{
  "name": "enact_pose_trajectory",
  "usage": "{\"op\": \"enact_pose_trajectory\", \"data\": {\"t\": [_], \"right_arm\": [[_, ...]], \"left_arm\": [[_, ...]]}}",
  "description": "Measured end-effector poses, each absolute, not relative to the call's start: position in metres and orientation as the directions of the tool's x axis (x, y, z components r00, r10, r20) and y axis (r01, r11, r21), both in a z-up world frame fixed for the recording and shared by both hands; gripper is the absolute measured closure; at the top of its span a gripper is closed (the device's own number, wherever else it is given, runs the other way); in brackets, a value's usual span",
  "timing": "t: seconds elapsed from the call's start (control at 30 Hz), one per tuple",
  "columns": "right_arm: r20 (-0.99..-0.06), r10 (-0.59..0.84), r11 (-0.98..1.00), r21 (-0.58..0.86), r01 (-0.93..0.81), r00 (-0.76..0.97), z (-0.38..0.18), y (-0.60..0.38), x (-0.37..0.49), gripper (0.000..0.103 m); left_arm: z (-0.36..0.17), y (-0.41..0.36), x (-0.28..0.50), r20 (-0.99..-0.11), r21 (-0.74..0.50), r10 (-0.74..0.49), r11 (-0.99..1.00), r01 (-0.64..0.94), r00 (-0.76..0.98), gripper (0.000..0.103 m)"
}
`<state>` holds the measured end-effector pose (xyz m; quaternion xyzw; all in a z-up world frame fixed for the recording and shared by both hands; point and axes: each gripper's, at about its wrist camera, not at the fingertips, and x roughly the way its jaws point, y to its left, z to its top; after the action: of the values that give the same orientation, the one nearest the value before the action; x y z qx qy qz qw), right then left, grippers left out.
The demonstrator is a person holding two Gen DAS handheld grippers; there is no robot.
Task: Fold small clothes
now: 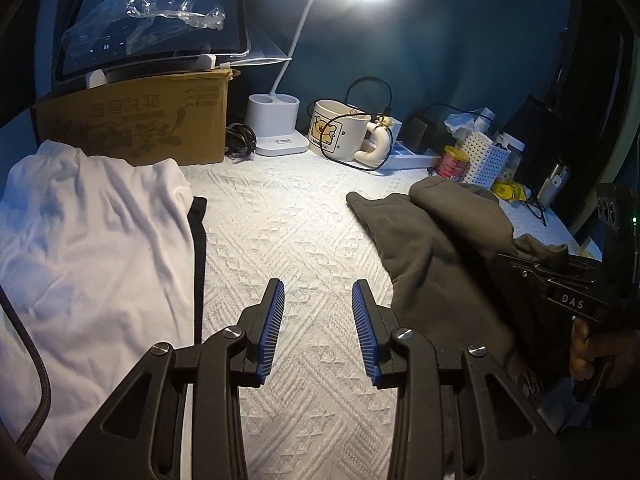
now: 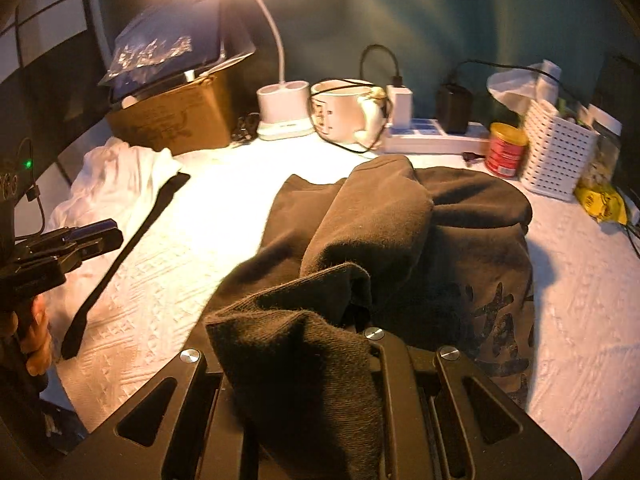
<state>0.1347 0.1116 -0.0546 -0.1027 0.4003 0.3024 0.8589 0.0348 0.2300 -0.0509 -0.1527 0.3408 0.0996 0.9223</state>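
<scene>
Dark garment (image 2: 400,248) lying bunched on white textured cover (image 1: 280,220), right of centre, one edge lifting. Right gripper (image 2: 352,332) pinching that edge, cloth draping over fingers (tips hidden beneath). Left gripper (image 1: 318,320) hovering spread and empty over bare cover, between dark garment and white garment (image 1: 92,240). Risking: thin pinch slipping mid-fold, edge dropping short; bulk dragging along, bunching instead of creasing; swinging cloth catching cable by mug (image 1: 340,130) or red can (image 2: 506,150) near far edge.

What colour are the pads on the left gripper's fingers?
Blue, ribbed, on black fingers; clearest in the left wrist view.
</scene>
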Motion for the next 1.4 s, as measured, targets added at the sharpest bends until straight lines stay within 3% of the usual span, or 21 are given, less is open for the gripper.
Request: {"op": "enact_pose_trajectory", "data": {"t": [0.17, 0.27, 0.43, 0.87, 1.3, 1.33, 1.4], "right_arm": [[-0.797, 0.399, 0.79, 0.049, -0.611, 0.453, -0.069, 0.129, 0.13, 0.088], [-0.808, 0.406, 0.775, 0.057, -0.63, 0.426, -0.07, 0.135, 0.123, 0.082], [-0.813, 0.478, 0.708, 0.132, -0.694, 0.332, -0.066, 0.146, 0.102, 0.061], [-0.836, 0.518, 0.53, 0.147, -0.835, 0.181, -0.071, 0.172, 0.034, 0.06], [-0.776, 0.534, 0.645, 0.117, -0.755, 0.336, -0.033, 0.097, 0.036, 0.06], [-0.772, 0.529, 0.661, 0.116, -0.741, 0.351, -0.032, 0.089, 0.041, 0.06], [-0.767, 0.519, 0.689, 0.114, -0.716, 0.377, -0.03, 0.073, 0.052, 0.06]], "left_arm": [[-0.053, 0.229, 0.033, -0.665, -0.214, 0.079, 0.933, -0.291, 0.743, 0.068], [-0.054, 0.228, 0.031, -0.667, -0.213, 0.077, 0.933, -0.289, 0.741, 0.068], [-0.056, 0.227, 0.029, -0.677, -0.211, 0.077, 0.933, -0.293, 0.732, 0.068], [-0.045, 0.213, 0.02, -0.663, -0.21, 0.07, 0.939, -0.274, 0.745, 0.068], [-0.026, 0.172, 0.046, -0.656, -0.156, 0.027, 0.973, -0.171, 0.754, 0.068], [-0.025, 0.168, 0.049, -0.656, -0.151, 0.024, 0.975, -0.163, 0.754, 0.066], [-0.022, 0.157, 0.062, -0.652, -0.132, 0.014, 0.982, -0.132, 0.758, 0.049]]}}
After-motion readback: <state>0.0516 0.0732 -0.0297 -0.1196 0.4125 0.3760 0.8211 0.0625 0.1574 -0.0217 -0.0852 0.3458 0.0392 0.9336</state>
